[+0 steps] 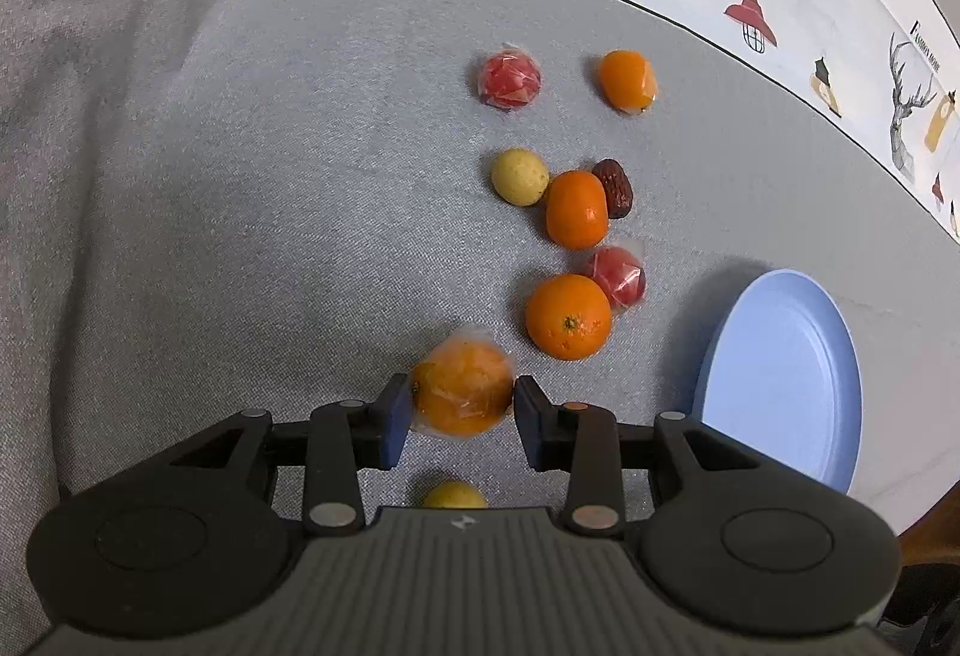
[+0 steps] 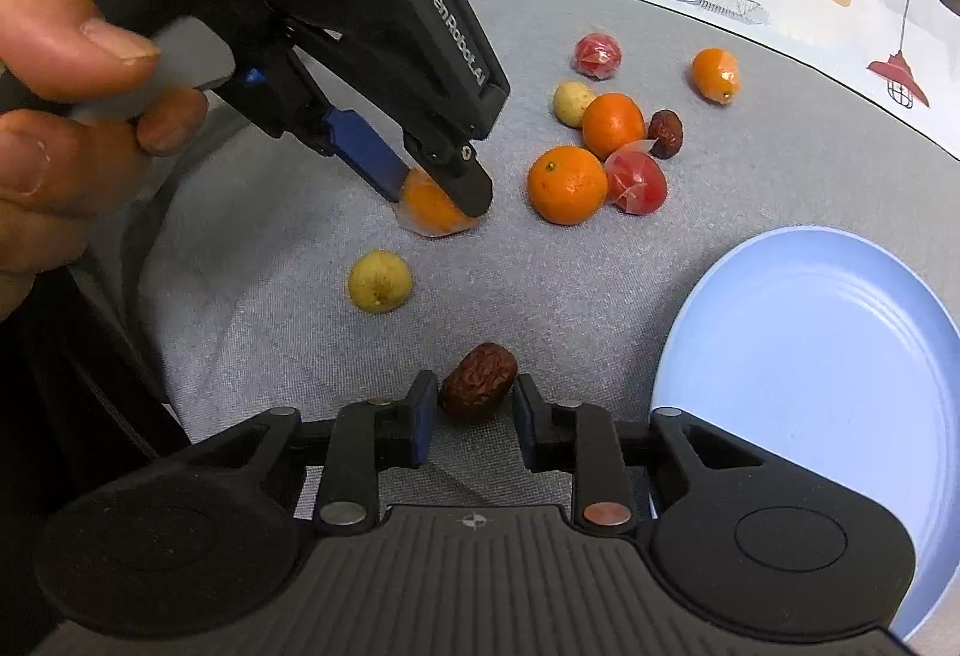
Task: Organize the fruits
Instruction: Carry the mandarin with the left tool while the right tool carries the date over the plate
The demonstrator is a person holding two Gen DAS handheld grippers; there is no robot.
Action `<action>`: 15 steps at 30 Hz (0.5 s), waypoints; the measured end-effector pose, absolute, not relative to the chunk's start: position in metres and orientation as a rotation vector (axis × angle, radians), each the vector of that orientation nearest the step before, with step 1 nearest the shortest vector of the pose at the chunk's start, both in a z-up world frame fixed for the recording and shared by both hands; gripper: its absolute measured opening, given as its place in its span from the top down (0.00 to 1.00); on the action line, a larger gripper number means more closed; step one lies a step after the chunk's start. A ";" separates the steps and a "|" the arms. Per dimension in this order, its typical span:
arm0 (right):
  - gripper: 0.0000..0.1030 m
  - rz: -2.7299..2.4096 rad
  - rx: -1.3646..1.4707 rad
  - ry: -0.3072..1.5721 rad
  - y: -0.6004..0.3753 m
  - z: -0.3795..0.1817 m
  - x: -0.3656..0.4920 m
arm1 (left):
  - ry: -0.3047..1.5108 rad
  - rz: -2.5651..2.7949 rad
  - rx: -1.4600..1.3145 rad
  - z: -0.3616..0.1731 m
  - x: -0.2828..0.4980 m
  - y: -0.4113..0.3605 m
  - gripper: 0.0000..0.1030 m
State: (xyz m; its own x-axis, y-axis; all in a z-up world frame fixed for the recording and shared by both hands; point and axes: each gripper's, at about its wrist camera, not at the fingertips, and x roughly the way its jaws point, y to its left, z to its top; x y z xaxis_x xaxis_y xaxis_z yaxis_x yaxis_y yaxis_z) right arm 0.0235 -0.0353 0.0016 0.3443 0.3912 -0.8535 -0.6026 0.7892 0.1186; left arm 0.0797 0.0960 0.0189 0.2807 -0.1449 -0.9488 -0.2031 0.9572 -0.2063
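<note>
between plate rim and loose fruit – left jaws clamp wrapped orange, right jaws straddle date.

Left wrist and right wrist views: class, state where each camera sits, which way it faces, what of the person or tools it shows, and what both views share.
Left wrist view: sits on the left gripper, looking steeply down at the wrapped orange between its blue pads; only its own fingers show.
Right wrist view: sits on the right gripper, looking down at the dried date between its fingers; a hand and the left gripper show.
Shared: blue plate, bare orange, grey cloth.
</note>
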 end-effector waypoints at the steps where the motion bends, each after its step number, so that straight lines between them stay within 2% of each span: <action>1: 0.72 0.654 -0.235 1.029 -0.036 0.003 0.023 | 1.292 0.040 -0.312 0.019 0.080 0.096 0.61; 15: 0.72 0.635 -0.213 1.001 -0.043 0.009 0.021 | 1.297 0.041 -0.264 0.014 0.083 0.089 0.57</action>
State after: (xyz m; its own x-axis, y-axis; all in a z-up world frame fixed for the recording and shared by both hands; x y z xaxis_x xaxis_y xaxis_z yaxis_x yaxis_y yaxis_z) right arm 0.0213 -0.0428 0.0092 0.3785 0.3983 -0.8355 -0.5867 0.8014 0.1162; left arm 0.0828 0.0885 0.0141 0.2746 -0.1175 -0.9544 -0.1775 0.9693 -0.1704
